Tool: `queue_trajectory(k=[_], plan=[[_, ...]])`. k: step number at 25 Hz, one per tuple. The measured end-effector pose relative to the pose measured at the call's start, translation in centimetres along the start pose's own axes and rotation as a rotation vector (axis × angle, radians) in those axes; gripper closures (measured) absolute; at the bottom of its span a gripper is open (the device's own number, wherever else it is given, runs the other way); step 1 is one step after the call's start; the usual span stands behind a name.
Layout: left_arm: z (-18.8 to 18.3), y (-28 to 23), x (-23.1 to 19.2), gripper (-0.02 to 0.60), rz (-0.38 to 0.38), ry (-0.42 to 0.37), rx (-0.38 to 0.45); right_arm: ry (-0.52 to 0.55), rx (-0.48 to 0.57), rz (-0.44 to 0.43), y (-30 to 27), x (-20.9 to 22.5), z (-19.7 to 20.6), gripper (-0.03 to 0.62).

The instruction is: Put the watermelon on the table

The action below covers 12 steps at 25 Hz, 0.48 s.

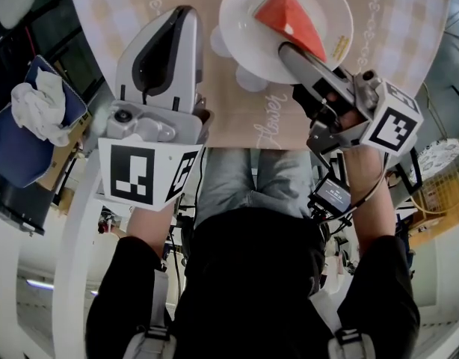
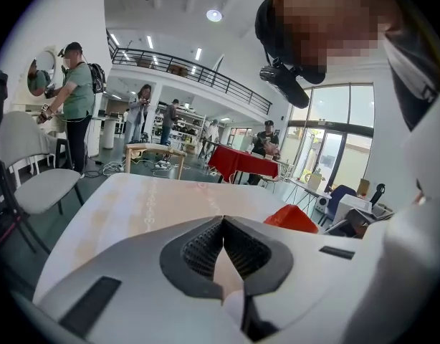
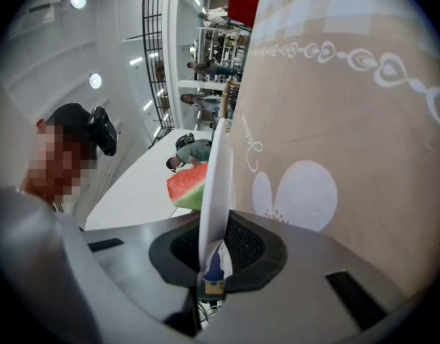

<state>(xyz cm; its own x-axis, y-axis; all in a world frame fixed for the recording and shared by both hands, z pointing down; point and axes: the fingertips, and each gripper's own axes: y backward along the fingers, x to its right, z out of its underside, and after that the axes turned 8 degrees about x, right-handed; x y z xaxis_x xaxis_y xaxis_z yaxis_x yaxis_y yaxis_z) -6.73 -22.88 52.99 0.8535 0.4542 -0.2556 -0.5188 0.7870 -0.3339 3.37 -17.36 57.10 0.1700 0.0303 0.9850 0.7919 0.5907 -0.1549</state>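
Plainly, the watermelon wedge [image 1: 293,19] is not gripped itself: it lies loose on a white plate [image 1: 244,21] over the round desk [image 1: 102,6], which wears a beige checked tablecloth [image 3: 335,120]. The right claw [image 1: 285,51] is closed narrow on the plate's near rim, and the right gripper view shows the thin rim edge-on between the ribbed pads with the wedge just beyond. Whether the plate's underside already touches the cloth cannot be told from these views.

The left claw [image 1: 181,17] is over the desk to the plate's left, its jaws together with nothing between them, apart from the plate.

As to handling, I judge the red flesh to be wet, soft and easily bruised, and only the green rind firm enough to pinch. Nothing restrains the wedge on the smooth plate, so a tilt would probably send it sliding. The plate looks stiff and slick, and with one pinch at the edge, its load levers against that grip. The rim is the sensible place to hold, with the plate kept level. The free claw could steady the far left rim if the plate sags.
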Motion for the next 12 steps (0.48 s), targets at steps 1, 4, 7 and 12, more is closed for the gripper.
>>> queue_trajectory(k=[1, 4, 7, 12], plan=[[0.2, 0.0, -0.1, 0.572, -0.001, 0.002, -0.002, -0.003, -0.001, 0.003, -0.1, 0.2, 0.1, 0.562], [0.9, 0.2, -0.4, 0.572, -0.006, 0.011, -0.010, -0.022, -0.003, 0.012, -0.2, 0.8, 0.4, 0.562], [1.5, 0.3, -0.7, 0.572, -0.010, 0.018, -0.015, -0.038, 0.000, 0.023, -0.4, 1.3, 0.4, 0.562], [2.2, 0.1, -1.0, 0.571, -0.012, 0.024, -0.027, -0.050, -0.016, 0.046, -1.0, 1.7, 0.7, 0.562]])
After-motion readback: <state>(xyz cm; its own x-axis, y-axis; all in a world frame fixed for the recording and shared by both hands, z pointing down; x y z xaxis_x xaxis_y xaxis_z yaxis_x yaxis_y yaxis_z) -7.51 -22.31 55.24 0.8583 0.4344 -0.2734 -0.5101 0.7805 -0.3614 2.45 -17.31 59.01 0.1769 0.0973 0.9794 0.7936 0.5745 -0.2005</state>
